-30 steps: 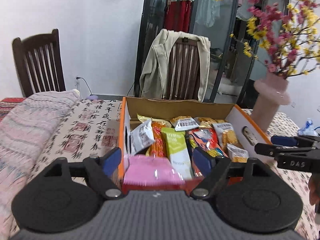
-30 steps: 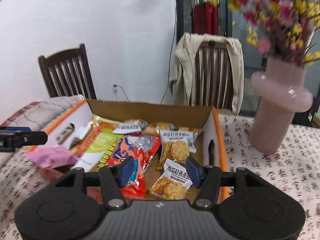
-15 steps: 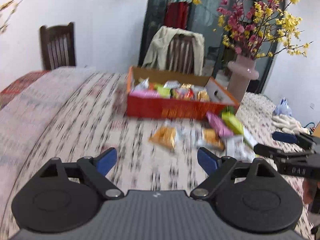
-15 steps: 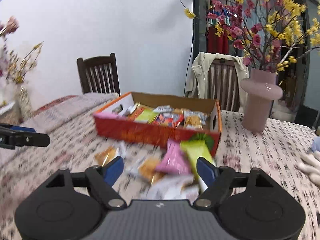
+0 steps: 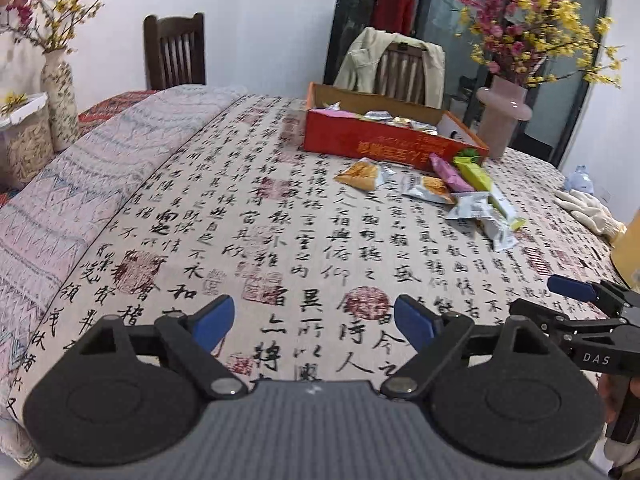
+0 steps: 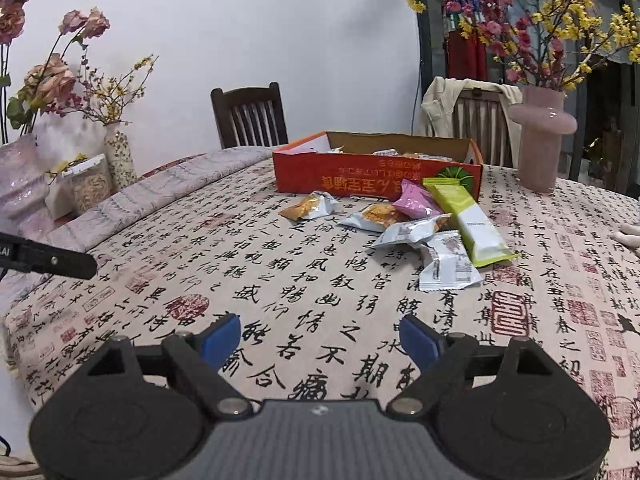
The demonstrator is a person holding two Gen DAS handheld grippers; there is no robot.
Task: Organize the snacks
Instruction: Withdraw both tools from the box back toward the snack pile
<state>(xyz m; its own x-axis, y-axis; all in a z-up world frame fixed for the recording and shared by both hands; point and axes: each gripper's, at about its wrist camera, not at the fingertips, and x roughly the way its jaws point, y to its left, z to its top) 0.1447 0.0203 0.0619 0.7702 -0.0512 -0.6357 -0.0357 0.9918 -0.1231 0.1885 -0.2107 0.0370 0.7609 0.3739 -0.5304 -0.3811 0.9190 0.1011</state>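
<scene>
We have both grippers hovering low over the near part of the surface (image 6: 304, 280), well short of the work: the left gripper (image 5: 314, 322) has its fingers spread wide with nothing between them, and the right gripper (image 6: 320, 338) is empty too, its jaws opening at this moment. The orange box (image 6: 376, 178) sits toward the far side with several packets already inside, and six loose snacks lie just in front of it. The step in hand, as we judge it, is to reach for one of these and carry it into the box. We would take the nearest first with the right: the white packet (image 6: 448, 266), which lies flat and partly under the long green bar (image 6: 468, 220). Flat wrappers are slippery, so we should come down over a crimped end and pinch there. The left can take the orange packet (image 5: 360, 174), which lies apart from the others. We should avoid dragging the pink packet (image 6: 416, 202) along.
</scene>
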